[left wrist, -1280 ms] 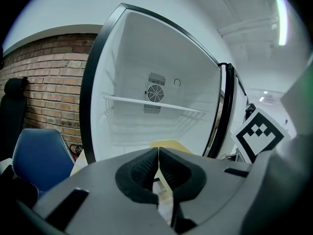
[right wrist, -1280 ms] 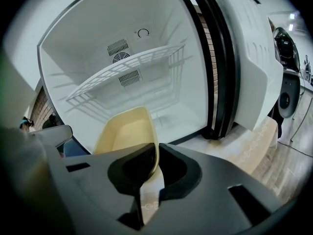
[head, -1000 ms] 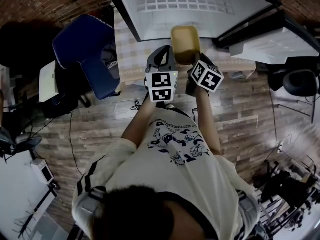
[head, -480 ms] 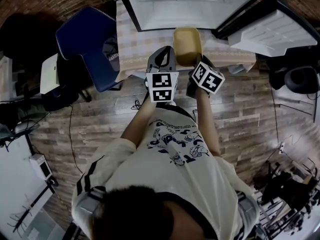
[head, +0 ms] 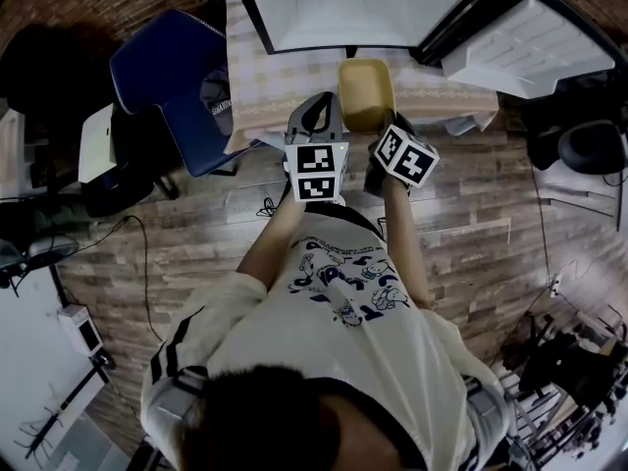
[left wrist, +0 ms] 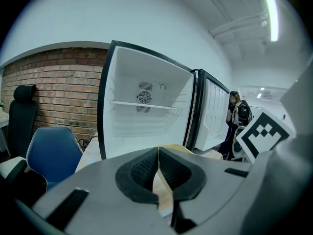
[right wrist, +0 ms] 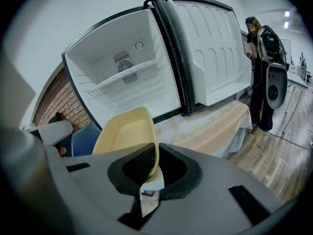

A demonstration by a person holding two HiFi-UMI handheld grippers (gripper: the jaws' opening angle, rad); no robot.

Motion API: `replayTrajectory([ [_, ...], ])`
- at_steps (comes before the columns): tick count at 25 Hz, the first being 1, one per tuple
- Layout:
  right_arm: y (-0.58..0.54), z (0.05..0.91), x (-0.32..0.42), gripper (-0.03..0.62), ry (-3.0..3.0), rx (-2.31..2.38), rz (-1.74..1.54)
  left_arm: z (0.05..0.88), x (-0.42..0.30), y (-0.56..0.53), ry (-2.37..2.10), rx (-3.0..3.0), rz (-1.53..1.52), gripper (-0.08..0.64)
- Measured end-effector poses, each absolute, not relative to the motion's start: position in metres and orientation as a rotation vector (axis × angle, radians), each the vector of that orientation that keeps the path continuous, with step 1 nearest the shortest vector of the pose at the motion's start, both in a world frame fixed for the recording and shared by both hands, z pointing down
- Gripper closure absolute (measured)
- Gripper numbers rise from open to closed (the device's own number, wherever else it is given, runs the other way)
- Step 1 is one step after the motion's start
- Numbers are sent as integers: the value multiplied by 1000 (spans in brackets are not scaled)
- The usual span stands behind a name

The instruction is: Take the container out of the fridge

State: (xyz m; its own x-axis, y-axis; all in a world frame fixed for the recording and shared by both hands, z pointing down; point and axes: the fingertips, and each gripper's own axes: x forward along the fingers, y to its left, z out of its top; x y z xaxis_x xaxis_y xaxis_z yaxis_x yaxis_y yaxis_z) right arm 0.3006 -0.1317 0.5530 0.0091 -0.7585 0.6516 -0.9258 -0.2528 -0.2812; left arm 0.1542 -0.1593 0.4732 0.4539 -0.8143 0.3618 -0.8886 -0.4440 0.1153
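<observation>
Jaws of the right gripper (right wrist: 155, 163) are clamped on the near wall of the yellow container (right wrist: 126, 133). Left gripper (left wrist: 159, 164) jaws are pressed together with nothing between them. Fridge (head: 353, 8) stands open on a cloth-covered worktop (head: 263, 84). Wood-plank floor (head: 481, 234) lies in front of the fridge; a blue chair (head: 165, 75) and brick wall (left wrist: 49, 87) are to its left in the head view. Container is outside the fridge, held above the worktop before the open compartment, reaching from the right jaws toward the fridge. Left jaws sit just beside it.

Brick wall (left wrist: 51, 94), plank floor (head: 471, 243) (blue chair (head: 167, 77) nearby).
</observation>
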Motion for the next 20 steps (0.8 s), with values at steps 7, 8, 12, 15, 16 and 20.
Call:
replayTrajectory([
  [7,-114,554,300,545,-1743,2059,1080,473,155,-148,-1447,2432,361,541],
  [8,-112,554,300,546,-1743,2061,1080,472,155,-146,-1444,2434,361,541],
  [12,-105,552,298,545,-1744,2062,1083,472,153,-139,-1438,2439,364,541],
  [15,-101,552,296,546,-1744,2064,1083,473,151,-136,-1441,2438,366,541],
  [16,-100,551,296,545,-1742,2065,1083,472,150,-136,-1442,2438,366,541],
  [20,-97,549,295,546,-1738,2071,1084,470,149,-134,-1443,2443,363,541],
])
